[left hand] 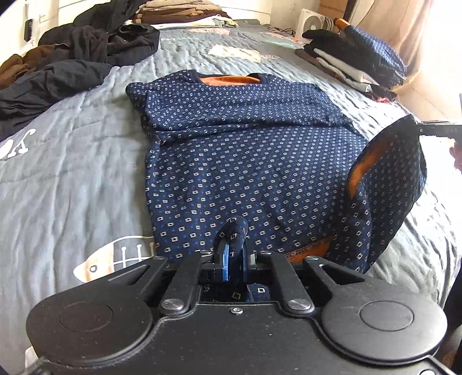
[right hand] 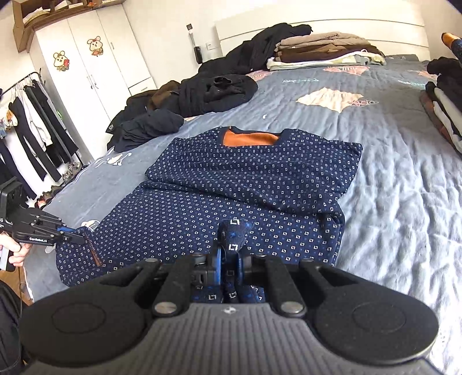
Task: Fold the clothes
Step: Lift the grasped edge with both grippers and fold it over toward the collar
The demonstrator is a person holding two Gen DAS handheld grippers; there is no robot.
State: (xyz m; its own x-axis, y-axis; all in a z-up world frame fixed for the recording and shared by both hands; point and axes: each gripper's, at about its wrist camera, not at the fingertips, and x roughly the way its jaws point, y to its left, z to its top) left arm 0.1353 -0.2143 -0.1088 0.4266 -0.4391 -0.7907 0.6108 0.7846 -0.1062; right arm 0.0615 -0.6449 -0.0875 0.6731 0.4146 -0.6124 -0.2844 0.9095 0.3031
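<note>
A: Gripping the near hem of the navy patterned sweater [left hand: 245, 161] is our left gripper [left hand: 231, 248], its jaws closed tight with a fold of cloth bunching up between them.

B: We are seeing the same on our right gripper [right hand: 231, 251]: jaws pinched shut on the hem. This view is also catching the left gripper from the side, biting the corner beside the orange trim.

A: Only the left view is showing the right corner lifting clear of the grey quilt [left hand: 72, 173], orange lining facing us. The sweater is lying flat mid-bed, sleeves folded across its chest.

B: Farther off, we are both seeing the dark clothes pile [right hand: 202, 92]; only ours is showing the wardrobe [right hand: 86, 57] and clothes rack [right hand: 31, 121].

A: The fan [left hand: 313, 21] is showing only in ours.
</note>
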